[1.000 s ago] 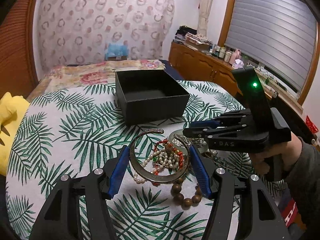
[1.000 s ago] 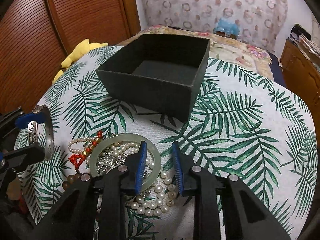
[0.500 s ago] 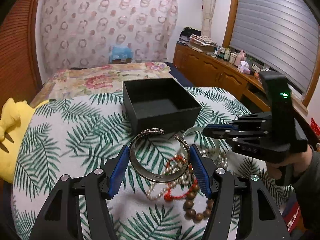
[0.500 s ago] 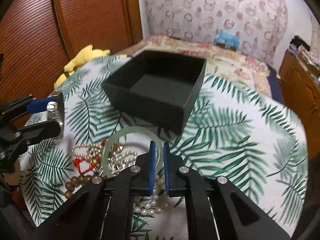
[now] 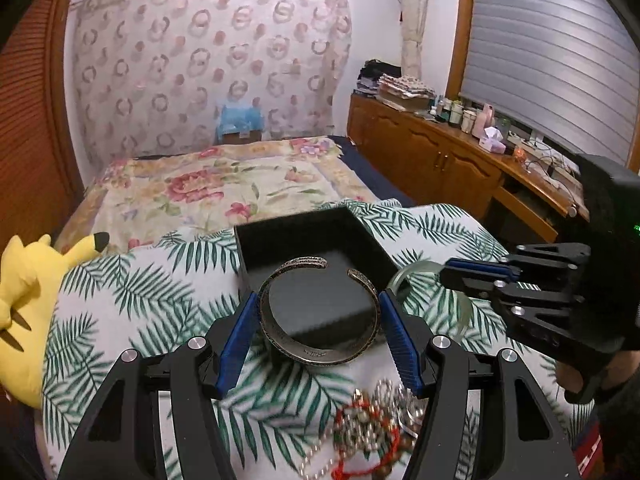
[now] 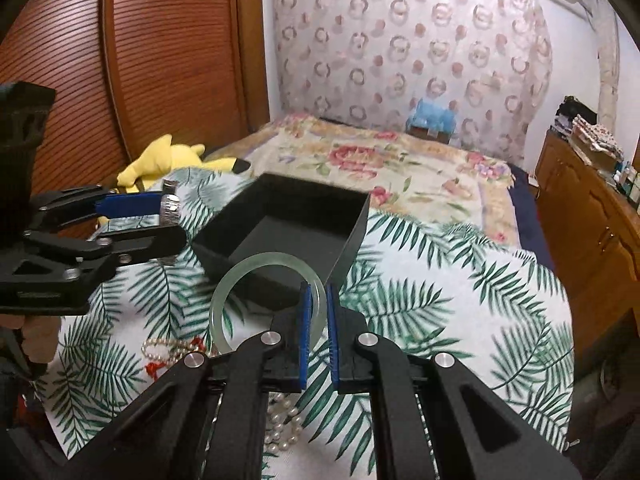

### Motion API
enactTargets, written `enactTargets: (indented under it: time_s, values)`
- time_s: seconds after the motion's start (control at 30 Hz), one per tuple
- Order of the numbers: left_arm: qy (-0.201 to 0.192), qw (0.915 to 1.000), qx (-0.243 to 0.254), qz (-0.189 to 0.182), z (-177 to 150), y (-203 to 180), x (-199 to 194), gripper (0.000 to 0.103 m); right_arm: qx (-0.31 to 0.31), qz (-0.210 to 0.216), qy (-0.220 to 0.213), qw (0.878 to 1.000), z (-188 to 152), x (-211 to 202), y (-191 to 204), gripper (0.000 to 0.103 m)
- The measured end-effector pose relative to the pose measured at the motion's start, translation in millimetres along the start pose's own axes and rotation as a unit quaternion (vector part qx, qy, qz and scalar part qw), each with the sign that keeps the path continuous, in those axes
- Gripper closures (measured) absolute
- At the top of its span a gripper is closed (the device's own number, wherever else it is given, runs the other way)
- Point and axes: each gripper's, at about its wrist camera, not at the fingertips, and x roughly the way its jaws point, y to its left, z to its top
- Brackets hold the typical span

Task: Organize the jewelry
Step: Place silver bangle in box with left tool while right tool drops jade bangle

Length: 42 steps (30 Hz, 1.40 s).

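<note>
Cuff (image 5: 318, 322) now raised, between left hand-held gripper (image 5: 318, 330)

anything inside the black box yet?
Nothing visible in the black box: bare dark floor in the right wrist view. The jade bangle and silver cuff, both held in front of it, hide its near part.

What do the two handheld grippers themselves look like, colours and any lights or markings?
Both the left gripper and the right gripper are black, angular linkage frames with round silver pins at the joints. Their fingers carry ribbed blue pads. A small green light glows on the right gripper's upright black housing. No cables show.
</note>
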Motion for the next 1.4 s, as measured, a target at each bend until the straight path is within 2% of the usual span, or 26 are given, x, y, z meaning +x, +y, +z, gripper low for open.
enactTargets:
  time_s: [0.33, 0.43, 0.7, 0.93, 1.33, 1.4]
  values:
    - [0.024, 0.9997, -0.003, 0.007, 20.9, 1.0, 39.8, 0.044, 0.016, -0.015, -0.018, 1.000, 15.2, -1.4, -15.5, 0.094]
    - [0.031, 0.9994, -0.010, 0.014, 22.8, 5.7, 46.9, 0.033, 0.021, -0.016, -0.018, 0.999, 16.9, 1.2, -18.6, 0.094]
    - [0.014, 0.9994, -0.025, 0.020, 16.8, 17.0, 26.9, 0.032, 0.022, -0.013, -0.024, 0.999, 21.4, 8.7, -17.2, 0.094]
    - [-0.002, 0.9989, -0.040, 0.025, -6.0, 32.6, -3.1, 0.029, 0.015, -0.013, -0.014, 1.000, 29.6, 31.9, -3.5, 0.094]
    - [0.007, 0.9985, -0.046, 0.027, -42.9, 38.9, -22.3, 0.029, -0.006, -0.034, 0.015, 0.999, 33.1, 76.0, 17.4, 0.093]
    - [0.009, 0.9987, -0.045, 0.023, -48.8, 36.9, -24.8, 0.029, -0.009, -0.022, 0.019, 1.000, 31.8, 76.5, 18.4, 0.091]
